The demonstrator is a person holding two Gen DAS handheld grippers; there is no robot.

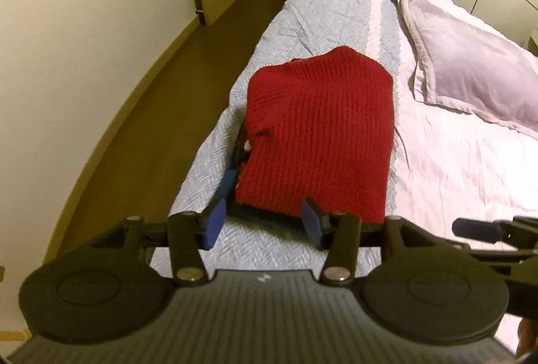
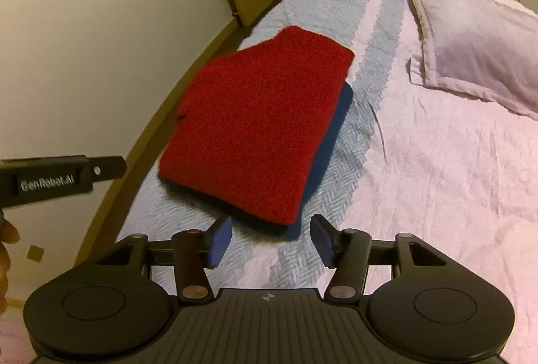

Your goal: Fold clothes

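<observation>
My left tongs (image 1: 264, 224) and right tongs (image 2: 270, 238) gape wide, empty, just short of the folded red knitted sweater (image 2: 255, 128) at frame centre, apparently clear of its hem.

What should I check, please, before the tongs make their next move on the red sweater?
1. Left tongs open and empty: ok.
2. Right tongs open and empty: ok.
3. Red sweater lies flat as a folded stack on the bed: ok.
4. Near hem sits just ahead of both tongs, untouched: ok.
5. Sweater's left edge near the bed edge: not ok, some fabric overhangs.
6. Dark blue garment underneath is folded neatly: cannot tell.
</observation>
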